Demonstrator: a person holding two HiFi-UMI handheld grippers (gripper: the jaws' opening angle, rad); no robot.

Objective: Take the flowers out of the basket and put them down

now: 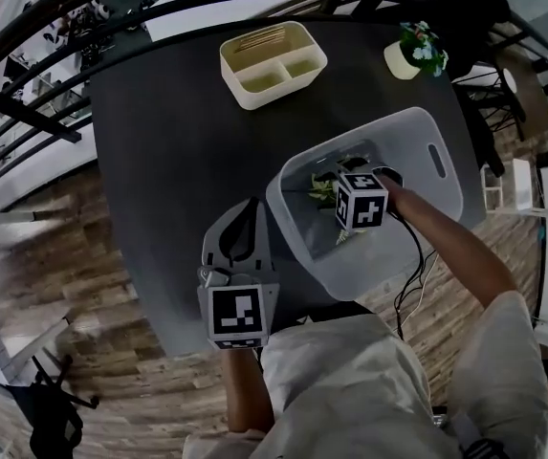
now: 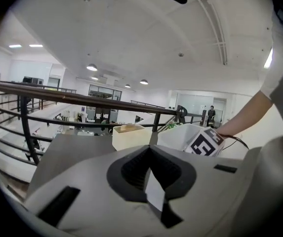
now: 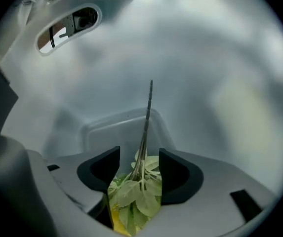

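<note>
**Right gripper spread over the flowers inside the basket**

The flowers (image 3: 136, 196) lie on the floor of the basket (image 1: 446, 142). In the right gripper view a thin stem runs off toward the basket's far wall, with green leaves and a bit of yellow at the near end. The right gripper (image 3: 140, 169) points down into the basket, jaws spread wide with the stem and leaves between them. The pads do not pinch the stem, though a leaf may brush one pad. The left gripper (image 1: 240, 220) is just outside the basket's near-left corner, over the table (image 1: 159, 161), with jaws pressed together and nothing in them.
</note>
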